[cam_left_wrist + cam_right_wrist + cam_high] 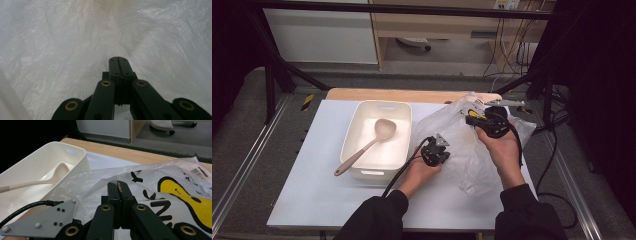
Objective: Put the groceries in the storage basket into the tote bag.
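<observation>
**Two closed grippers at a plastic bag on the desk**

At the left of the pale desk (pixel 312 190) stood a cream tub (pixel 357 172), and a beige spoon (pixel 367 147) lay inside it, bowl toward the far end and handle resting over the near rim. In the right gripper view the tub (pixel 82 160) sat at the upper left, with the spoon (pixel 45 181) in it.

Just right of the tub, the left gripper (pixel 435 151) was held low against the near left part of a crumpled clear plastic bag (pixel 462 137). Its jaws were pressed together, and whether they pinched any film could not be told. In its own view the left gripper (pixel 118 58) pointed into the bag (pixel 55 50).

The bag lay on the right half of the desk, beside the tub. Its yellow and black print (pixel 180 192) showed in the right gripper view.

Farther right, the right gripper (pixel 472 116) was held above the bag's far part. Its jaws were shut too, with the right gripper (pixel 117 183) lying against the bag (pixel 100 175); a grip on the film could not be confirmed.
</observation>
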Tool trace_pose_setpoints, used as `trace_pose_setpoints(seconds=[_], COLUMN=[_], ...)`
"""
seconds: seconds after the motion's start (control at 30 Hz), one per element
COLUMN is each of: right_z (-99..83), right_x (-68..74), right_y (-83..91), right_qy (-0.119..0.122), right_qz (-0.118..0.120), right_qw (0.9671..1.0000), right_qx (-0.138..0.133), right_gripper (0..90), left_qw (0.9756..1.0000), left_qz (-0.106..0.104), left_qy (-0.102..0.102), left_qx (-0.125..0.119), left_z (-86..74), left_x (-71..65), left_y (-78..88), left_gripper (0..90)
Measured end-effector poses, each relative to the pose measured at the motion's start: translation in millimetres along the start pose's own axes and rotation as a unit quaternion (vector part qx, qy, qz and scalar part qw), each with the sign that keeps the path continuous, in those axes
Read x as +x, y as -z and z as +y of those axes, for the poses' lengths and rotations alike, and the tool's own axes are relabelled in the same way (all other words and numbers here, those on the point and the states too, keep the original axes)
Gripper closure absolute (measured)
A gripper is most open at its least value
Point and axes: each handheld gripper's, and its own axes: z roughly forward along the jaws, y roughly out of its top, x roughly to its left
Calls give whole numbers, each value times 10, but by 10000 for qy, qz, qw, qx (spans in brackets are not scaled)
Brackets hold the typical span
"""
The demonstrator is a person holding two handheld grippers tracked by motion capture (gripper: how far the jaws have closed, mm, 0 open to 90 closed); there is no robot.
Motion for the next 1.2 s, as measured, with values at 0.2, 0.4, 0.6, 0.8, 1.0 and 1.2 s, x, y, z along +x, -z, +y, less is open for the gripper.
trace_pose_setpoints(seconds=[0.2,0.4,0.6,0.8,1.0,1.2], right_z=[57,112,156,120,119,80], right_x=[-75,-148,-126,-90,-76,-54], right_y=[-9,-44,-82,-162,-191,-230], right_qy=[-167,-323,-274,-221,-204,-160], right_qz=[-3,10,-5,-82,-84,-37], right_qw=[9999,9995,9996,9996,9996,9994], right_qx=[-22,-47,25,149,192,291], right_gripper=[900,900,900,900,900,900], left_qw=[10000,9999,9998,9998,9995,9977], left_qz=[62,114,212,77,-115,-388], left_qy=[-60,-59,-19,-6,67,423], left_qx=[44,46,55,-159,-275,-360], left_z=[30,40,65,142,210,331], left_x=[25,25,3,-82,-174,-198], left_y=[-22,-30,10,250,498,712], left_gripper=[900,900,900,900,900,900])
